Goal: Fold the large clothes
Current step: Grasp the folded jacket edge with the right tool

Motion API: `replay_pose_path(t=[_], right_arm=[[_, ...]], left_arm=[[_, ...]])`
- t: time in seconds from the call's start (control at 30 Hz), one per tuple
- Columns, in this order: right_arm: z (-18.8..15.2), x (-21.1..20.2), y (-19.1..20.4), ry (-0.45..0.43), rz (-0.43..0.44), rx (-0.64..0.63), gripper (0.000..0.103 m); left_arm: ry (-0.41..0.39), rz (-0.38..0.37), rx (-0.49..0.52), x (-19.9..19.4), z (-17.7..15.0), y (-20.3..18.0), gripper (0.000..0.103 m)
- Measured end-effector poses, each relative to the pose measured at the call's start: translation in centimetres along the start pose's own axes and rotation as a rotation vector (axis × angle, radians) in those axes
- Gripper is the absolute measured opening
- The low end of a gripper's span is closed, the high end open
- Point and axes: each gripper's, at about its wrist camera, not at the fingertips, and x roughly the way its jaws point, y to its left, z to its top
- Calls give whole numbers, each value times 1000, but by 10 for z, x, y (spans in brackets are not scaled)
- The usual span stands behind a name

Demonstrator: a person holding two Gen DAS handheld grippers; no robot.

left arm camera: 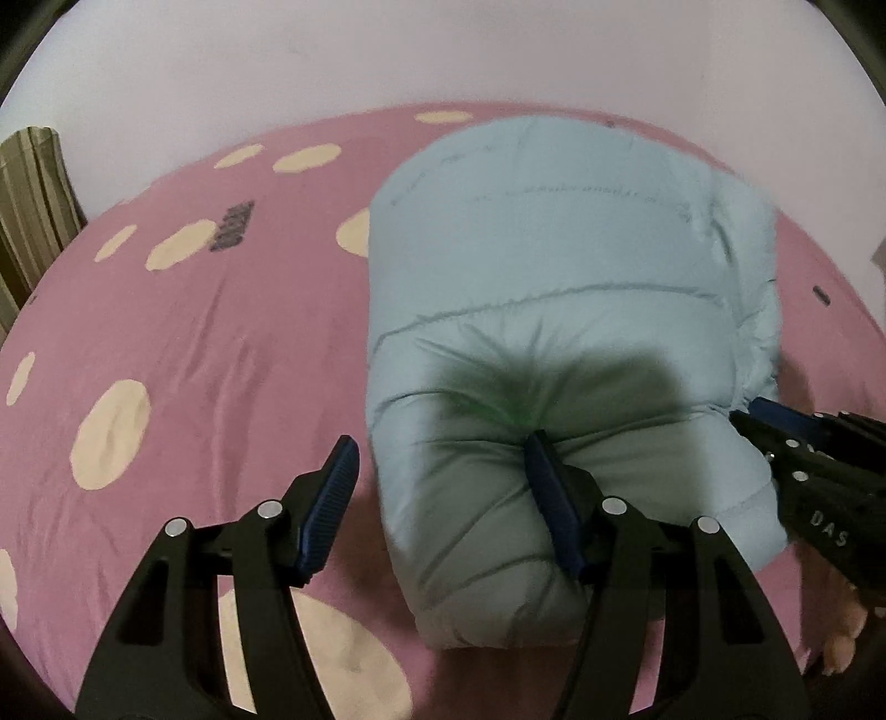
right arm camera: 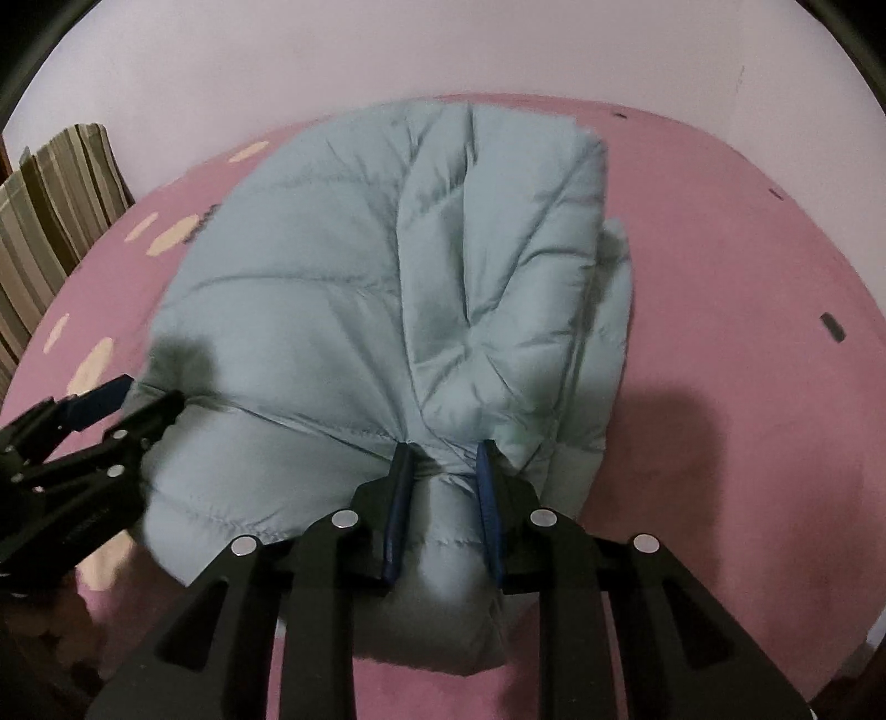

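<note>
A light blue puffer jacket (left arm camera: 554,266) lies folded into a thick bundle on the pink bed; it also shows in the right wrist view (right arm camera: 398,288). My left gripper (left arm camera: 443,459) is open at the bundle's near left edge: its right finger (left arm camera: 548,498) presses into the padding, its left finger (left arm camera: 332,487) stands beside the jacket over the sheet. My right gripper (right arm camera: 443,471) is shut on a bunched fold at the jacket's near edge. The right gripper shows at the right in the left wrist view (left arm camera: 803,459), and the left gripper at the left in the right wrist view (right arm camera: 99,421).
The bed has a pink sheet (left arm camera: 194,343) with cream dots, also in the right wrist view (right arm camera: 747,332). A pale wall (left arm camera: 387,50) stands behind it. A striped curtain (right arm camera: 50,221) hangs at the far left.
</note>
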Motion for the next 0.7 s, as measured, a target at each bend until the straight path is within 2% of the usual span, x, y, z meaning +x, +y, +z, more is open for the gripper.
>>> replay_pose_path(t=[0.1,0.2,0.4,0.53,0.63,0.7], right_arm=[[-1,7,0,0,-6,4,23],[0,6,-1,-2,-4,6,23],[3,-18,-6,-16,24,31,26],[23,-53,-14,-105,43,40,29],[49,-57,-18,-156,30,40,30],[69,-51,-21,-182,34,46,30]], left_arm=[[22,-7,-10,17,-4,-1,63],[17,-2,-3,18,-4,-2,62],[-18,10,47,-19,7,1,60],[-117,15,32,-49,32,13,60],[-130,29,20,-38,61,19,60],[-117,8,0,-26,77,21,60]])
